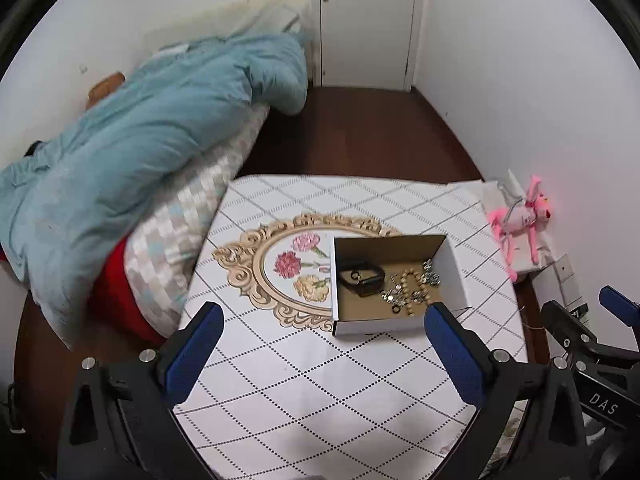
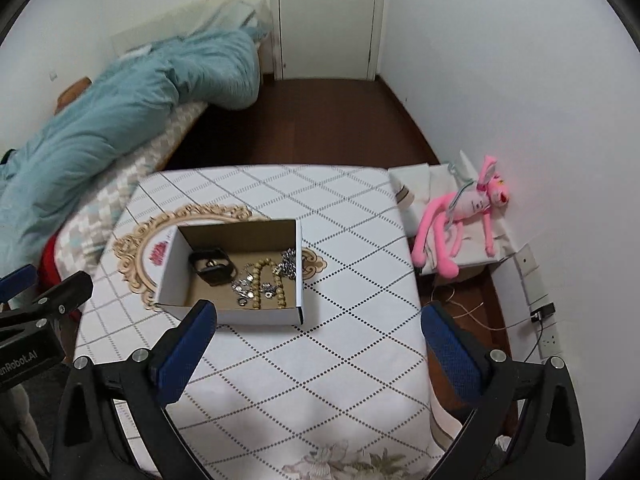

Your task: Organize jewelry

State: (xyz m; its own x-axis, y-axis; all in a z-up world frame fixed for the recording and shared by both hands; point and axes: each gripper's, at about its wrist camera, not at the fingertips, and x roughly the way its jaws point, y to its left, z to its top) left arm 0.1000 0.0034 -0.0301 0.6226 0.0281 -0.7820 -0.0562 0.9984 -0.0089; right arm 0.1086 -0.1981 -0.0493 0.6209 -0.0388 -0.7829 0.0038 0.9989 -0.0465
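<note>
An open white cardboard box point(image 1: 450, 268) point(image 2: 168, 268) stands on the table with the white diamond-pattern cloth point(image 1: 320, 380) point(image 2: 320, 360). In the box lie a black watch point(image 1: 362, 278) point(image 2: 212, 266), a beige bead bracelet point(image 1: 412, 284) point(image 2: 264, 280) and several small silver pieces point(image 1: 390, 294) point(image 2: 288, 266). My left gripper point(image 1: 324, 344) is open and empty, hovering above the cloth in front of the box. My right gripper point(image 2: 318, 344) is open and empty, in front of the box and to its right. Each gripper shows at the edge of the other's view.
A bed with a teal duvet point(image 1: 140, 152) point(image 2: 120, 112) lies left of the table. A pink plush toy point(image 1: 520, 224) point(image 2: 464, 216) lies on a low white stand at the right wall. Cables and a wall socket point(image 2: 544, 312) are below it. A closed door point(image 1: 368, 20) is at the back.
</note>
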